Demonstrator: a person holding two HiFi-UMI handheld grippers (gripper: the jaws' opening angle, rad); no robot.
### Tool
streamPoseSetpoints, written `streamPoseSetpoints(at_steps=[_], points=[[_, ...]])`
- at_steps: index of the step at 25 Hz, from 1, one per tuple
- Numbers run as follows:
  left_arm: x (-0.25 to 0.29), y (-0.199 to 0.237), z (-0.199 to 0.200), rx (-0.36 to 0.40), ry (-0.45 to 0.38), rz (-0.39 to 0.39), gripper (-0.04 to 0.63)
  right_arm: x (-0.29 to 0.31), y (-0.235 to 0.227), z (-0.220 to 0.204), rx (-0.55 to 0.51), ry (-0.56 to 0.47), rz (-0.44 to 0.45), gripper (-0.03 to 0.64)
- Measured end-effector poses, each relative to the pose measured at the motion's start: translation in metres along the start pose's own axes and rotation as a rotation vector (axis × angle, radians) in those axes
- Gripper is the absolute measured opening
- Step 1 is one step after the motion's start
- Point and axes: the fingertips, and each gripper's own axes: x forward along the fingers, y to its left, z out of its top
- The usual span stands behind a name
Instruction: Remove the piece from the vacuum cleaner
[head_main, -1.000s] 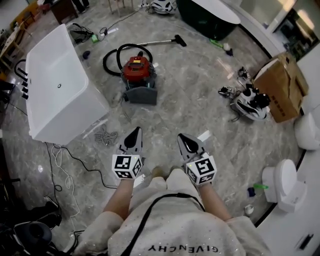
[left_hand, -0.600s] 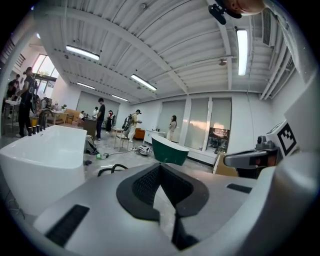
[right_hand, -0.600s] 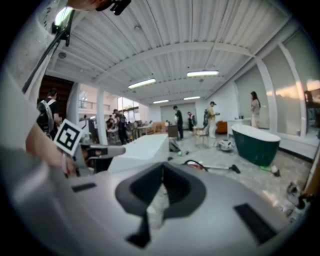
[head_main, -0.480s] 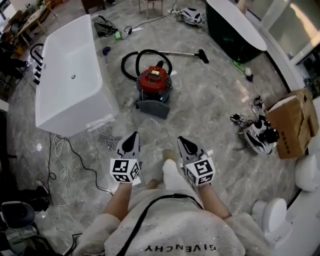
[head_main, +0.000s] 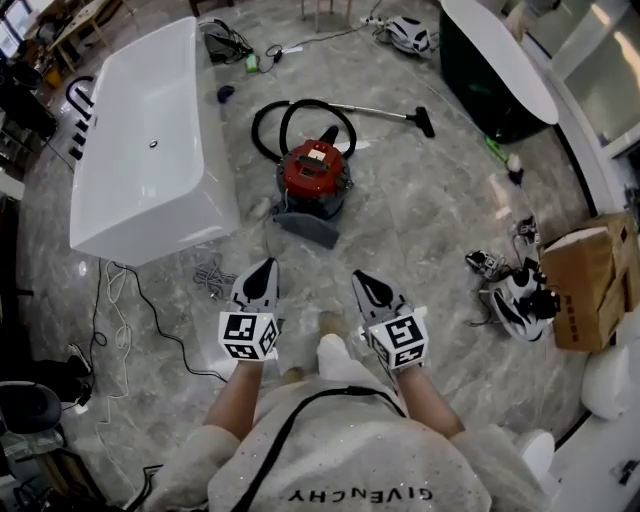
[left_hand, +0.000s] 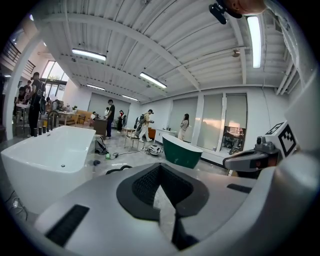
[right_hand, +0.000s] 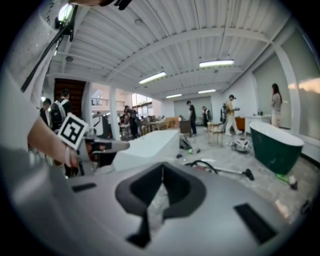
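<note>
Head view: vacuum wand, nozzle rightward

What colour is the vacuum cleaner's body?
The vacuum cleaner body is red, clearest in the head view.

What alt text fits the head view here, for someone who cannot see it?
Seen from above, a person holds the left gripper and right gripper, both shut and empty, above a grey floor, short of a red vacuum cleaner with a looped black hose. A white bathtub stands at left, a cardboard box at right.
</note>
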Motion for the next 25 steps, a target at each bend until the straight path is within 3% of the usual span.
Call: streamPoseSetpoints(at_steps=[12,18,25], points=[[0.044,0.006,-0.007,-0.013,0.048,0.071,0.02,0.032,-0.054,-0.014,0.015,0.064,0.054,0.014],[0.064,0.029,-0.019,-0.039,0.088,0.098,0.02,0.071,-0.061,-0.023,0.033,0.112,0.092,0.014],[0.116,0.064,-0.036,-0.088,0.122,0.031,0.02,0.136,-0.067,-0.023,0.019,0.172,0.123,0.014]])
